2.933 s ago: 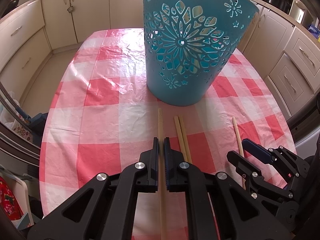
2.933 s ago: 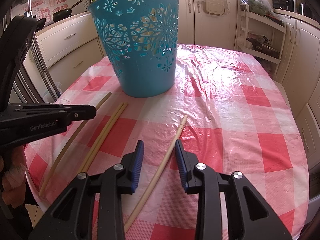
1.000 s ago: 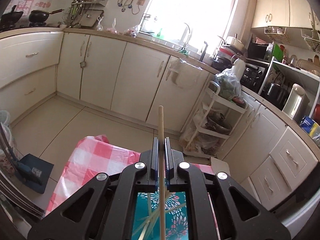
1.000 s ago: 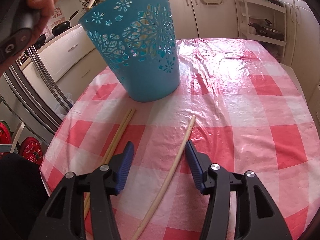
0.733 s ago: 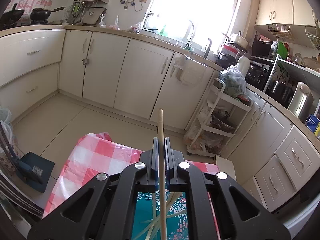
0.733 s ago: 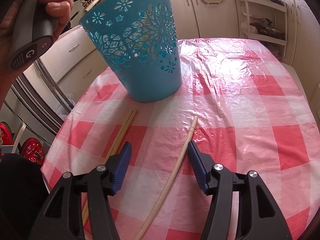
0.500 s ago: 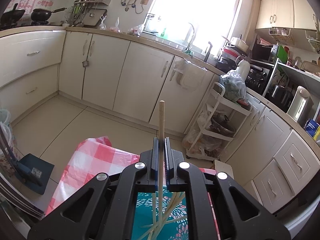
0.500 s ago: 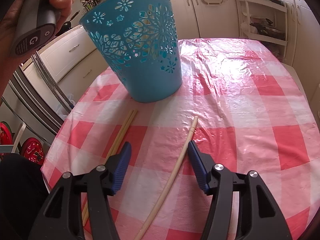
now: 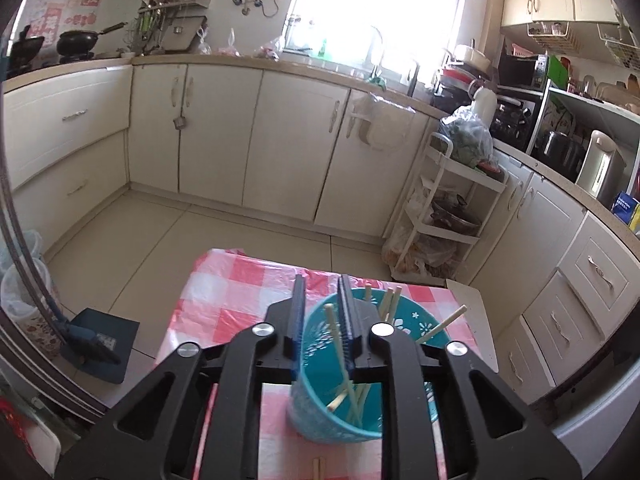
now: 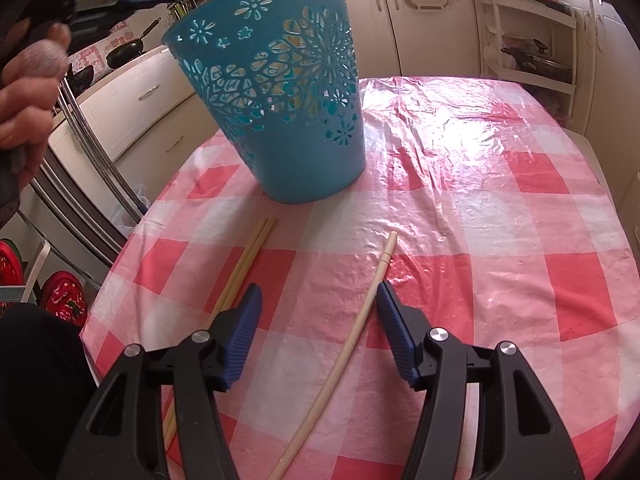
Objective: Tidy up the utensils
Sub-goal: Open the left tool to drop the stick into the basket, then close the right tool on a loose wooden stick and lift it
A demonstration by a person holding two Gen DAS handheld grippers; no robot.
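Note:
A teal cut-out basket (image 9: 316, 420) stands on the checked table and holds several wooden chopsticks (image 9: 390, 300). Above its rim my left gripper (image 9: 321, 292) has its jaws opening. One chopstick (image 9: 335, 336) leans loose inside the basket below them, and neither pad presses it. In the right wrist view the basket (image 10: 288, 152) stands at the back. My right gripper (image 10: 318, 296) is open low over the cloth. A single chopstick (image 10: 348, 344) lies between its fingers, close to the right one. A pair of chopsticks (image 10: 244, 264) lies to the left.
A red and white checked plastic cloth (image 10: 500, 208) covers the oval table. The person's hand (image 10: 28, 92) holds the left tool at the upper left. Cream cabinets (image 9: 288, 148), a white rack (image 9: 444, 216) and a floor dustpan (image 9: 100, 344) surround the table.
My left gripper's jaws have parted and the chopstick they held has dropped into the basket. The view has tipped down and shows more of the basket. My right gripper has not moved.

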